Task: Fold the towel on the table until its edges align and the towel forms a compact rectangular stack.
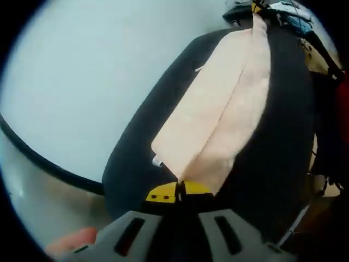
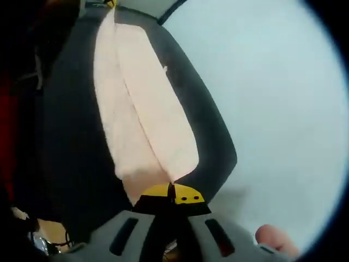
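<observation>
Pale peach terry-cloth towel (image 1: 218, 114) is held up off the dark tabletop (image 1: 136, 164), stretched between the two tools and doubled lengthwise, with one layer lying over the other along a long crease.

Left hand-held gripper (image 1: 179, 192): yellow-tipped jaws pinched together on one end of the towel. Right hand-held gripper (image 2: 172, 194): likewise clamped on the opposite end.

Progress, as judged: one fold is in, edges roughly matched; the strip is not yet laid down or folded again into a compact rectangle.

Containers: none seen.
</observation>
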